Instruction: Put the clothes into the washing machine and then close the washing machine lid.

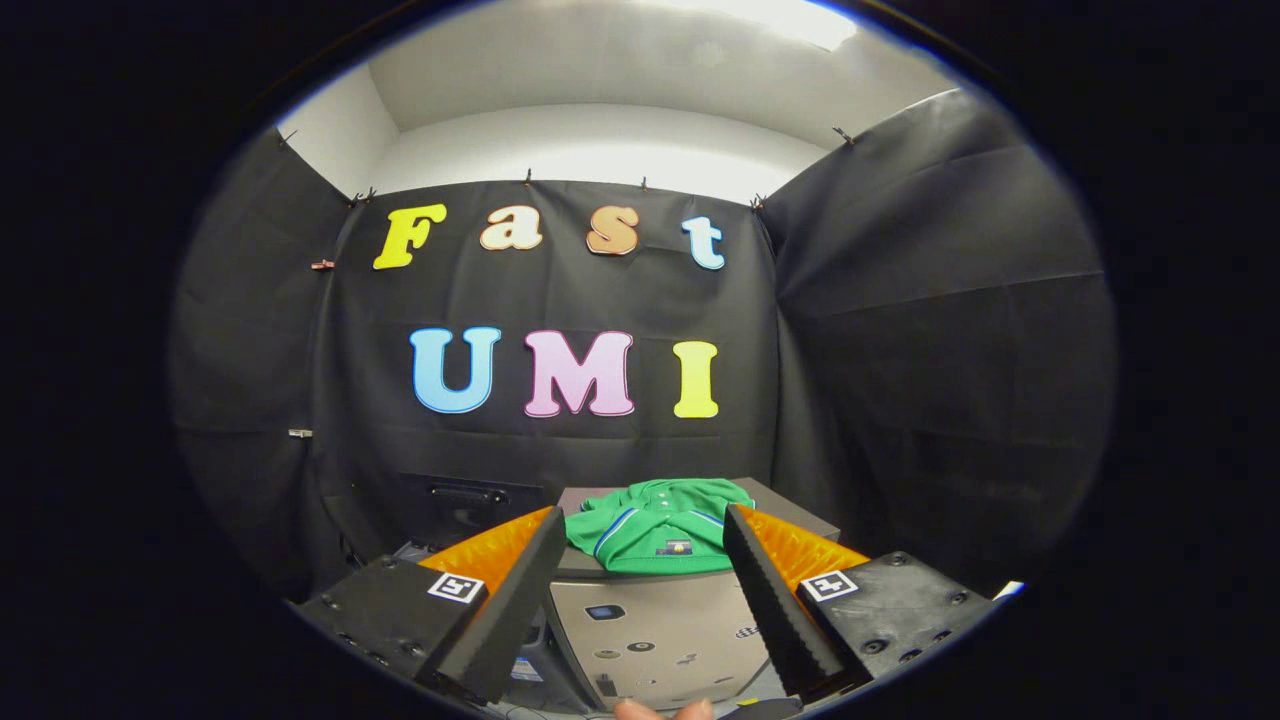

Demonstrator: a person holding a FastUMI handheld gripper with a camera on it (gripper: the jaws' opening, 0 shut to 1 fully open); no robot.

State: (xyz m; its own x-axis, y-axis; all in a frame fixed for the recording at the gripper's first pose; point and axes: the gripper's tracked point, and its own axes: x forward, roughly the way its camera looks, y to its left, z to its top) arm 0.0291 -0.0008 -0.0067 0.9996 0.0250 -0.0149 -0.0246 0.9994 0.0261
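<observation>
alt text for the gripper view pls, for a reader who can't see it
The gripper has its fingers spread wide, holding nothing, aimed at a folded green shirt lying on top of a grey box-shaped machine just ahead of them. Black cloth walls enclose the booth behind.

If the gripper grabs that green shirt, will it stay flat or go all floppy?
Probably floppy: the green shirt lies in soft folds on top of the grey box, so its loose parts would likely droop. It looks like thin cloth, so likely light. The gripper is open, its fingers either side of the shirt, not touching.
</observation>
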